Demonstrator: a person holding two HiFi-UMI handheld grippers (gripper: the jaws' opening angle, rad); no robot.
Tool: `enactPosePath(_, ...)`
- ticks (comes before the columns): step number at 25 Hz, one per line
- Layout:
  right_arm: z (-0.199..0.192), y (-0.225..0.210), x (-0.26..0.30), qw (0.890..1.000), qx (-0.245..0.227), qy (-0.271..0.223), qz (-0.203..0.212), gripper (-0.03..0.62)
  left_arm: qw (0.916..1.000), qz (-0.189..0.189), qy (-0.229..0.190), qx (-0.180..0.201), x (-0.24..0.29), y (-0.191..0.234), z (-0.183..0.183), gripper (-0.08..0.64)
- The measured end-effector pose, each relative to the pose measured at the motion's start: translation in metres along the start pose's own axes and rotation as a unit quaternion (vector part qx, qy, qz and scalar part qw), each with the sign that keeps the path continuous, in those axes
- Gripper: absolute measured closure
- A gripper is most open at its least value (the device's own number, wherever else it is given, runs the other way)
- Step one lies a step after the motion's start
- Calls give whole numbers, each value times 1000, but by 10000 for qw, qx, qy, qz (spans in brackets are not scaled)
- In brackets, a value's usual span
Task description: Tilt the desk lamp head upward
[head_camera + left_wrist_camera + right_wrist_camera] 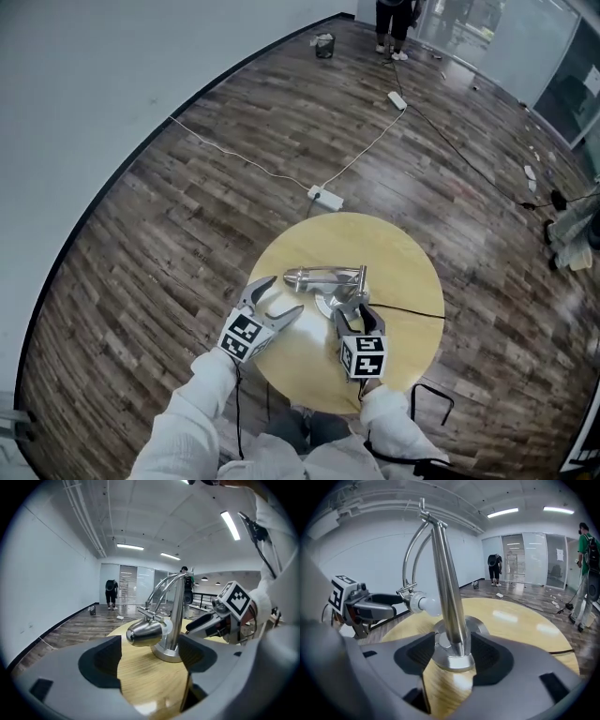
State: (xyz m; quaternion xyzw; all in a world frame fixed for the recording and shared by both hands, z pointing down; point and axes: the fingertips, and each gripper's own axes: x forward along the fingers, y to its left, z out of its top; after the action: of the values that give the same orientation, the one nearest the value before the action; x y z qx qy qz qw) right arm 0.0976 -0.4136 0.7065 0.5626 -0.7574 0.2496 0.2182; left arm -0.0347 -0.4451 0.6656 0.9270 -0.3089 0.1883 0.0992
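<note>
A silver desk lamp (323,278) stands in the middle of a round wooden table (394,253). Its bullet-shaped head (145,632) hangs low from a curved arm beside the upright stem (177,606), pointing level towards my left gripper. My left gripper (284,295) is open a little left of the lamp head, with nothing between its jaws. My right gripper (352,305) is open at the lamp's round base (452,656); the foot of the stem (445,573) stands between its jaws with a gap on each side.
A black cable (412,312) runs off the table's right edge. On the wooden floor beyond lie a white power strip (326,198) and long cords. A person (394,23) and a small bin (324,45) are far off.
</note>
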Motion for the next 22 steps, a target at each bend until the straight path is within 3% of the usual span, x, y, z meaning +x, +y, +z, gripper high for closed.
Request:
enactPosePath(6,1,-5,34,9994,-292,132,-135,360,9974,-669,-145,233,28,19,4,197)
enactPosePath(10,-3,-2,50,9989,-408,191,-117,360,9932,-1105,-339,168,40,14,6,198)
enactPosePath(22,-7,-8,59,9990,-372,239,-85,362,9869,-1534,-415,268,57,15,10,244)
